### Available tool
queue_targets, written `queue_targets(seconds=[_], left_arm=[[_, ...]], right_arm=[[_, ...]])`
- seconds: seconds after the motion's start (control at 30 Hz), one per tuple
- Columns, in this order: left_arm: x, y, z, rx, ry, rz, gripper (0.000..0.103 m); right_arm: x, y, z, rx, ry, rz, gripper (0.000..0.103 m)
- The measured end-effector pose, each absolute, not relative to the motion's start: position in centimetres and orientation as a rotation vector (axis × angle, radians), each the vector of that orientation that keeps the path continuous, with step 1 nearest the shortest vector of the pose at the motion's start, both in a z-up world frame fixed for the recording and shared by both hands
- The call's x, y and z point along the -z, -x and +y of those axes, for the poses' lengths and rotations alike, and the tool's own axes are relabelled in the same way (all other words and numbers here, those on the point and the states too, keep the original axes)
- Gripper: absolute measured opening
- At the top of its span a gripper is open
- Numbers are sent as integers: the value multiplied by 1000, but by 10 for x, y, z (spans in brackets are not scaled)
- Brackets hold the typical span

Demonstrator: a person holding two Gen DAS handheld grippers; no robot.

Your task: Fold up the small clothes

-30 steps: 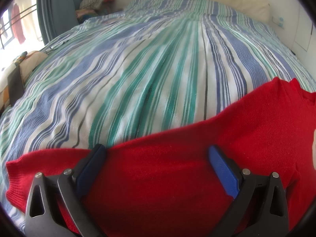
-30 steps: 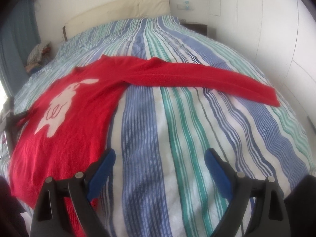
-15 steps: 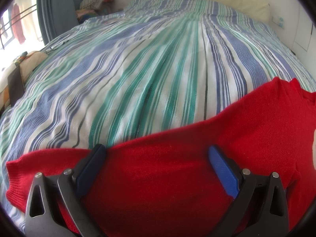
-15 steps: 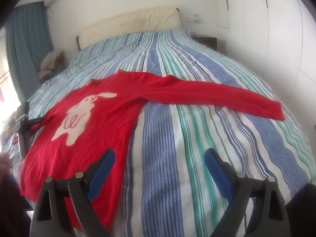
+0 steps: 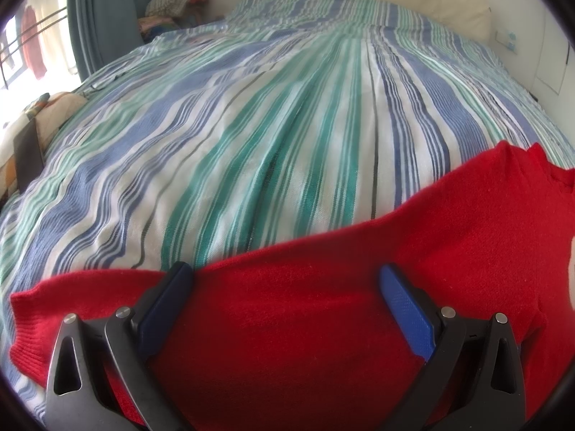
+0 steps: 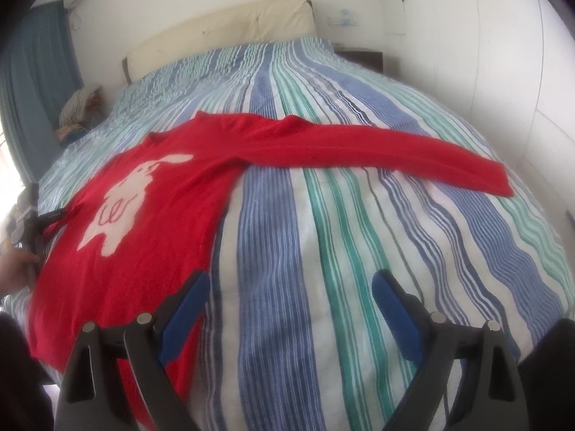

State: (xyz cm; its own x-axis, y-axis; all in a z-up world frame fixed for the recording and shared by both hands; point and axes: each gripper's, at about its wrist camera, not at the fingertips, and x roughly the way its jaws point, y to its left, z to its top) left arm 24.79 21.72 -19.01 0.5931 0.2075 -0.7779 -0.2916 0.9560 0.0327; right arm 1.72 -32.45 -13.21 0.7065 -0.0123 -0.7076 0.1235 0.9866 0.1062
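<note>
Claws come first: the left claw (image 5: 284, 291) is wide open and holds nothing, with the red sweater (image 5: 323, 323) spread under its two blue fingers (image 5: 406, 309). The right claw (image 6: 289, 301) is wide open too, over the striped bed (image 6: 341, 251), just right of the sweater's body. That sweater lies flat on the bed, its white bunny (image 6: 125, 197) facing up and one sleeve (image 6: 413, 154) stretched far out to the right. A hand (image 6: 14, 269) shows at the sweater's left edge.
</note>
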Motion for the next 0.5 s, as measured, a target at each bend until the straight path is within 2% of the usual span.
queue_targets(seconds=[0.27,0.5], left_arm=[[175,-246,218,-249,113,940,102],[97,-172,187,-243,48,764,102]], right_arm=[[132,-17,-328,92,-162,784,90],[130,-16,-332,85,-187,769,90]])
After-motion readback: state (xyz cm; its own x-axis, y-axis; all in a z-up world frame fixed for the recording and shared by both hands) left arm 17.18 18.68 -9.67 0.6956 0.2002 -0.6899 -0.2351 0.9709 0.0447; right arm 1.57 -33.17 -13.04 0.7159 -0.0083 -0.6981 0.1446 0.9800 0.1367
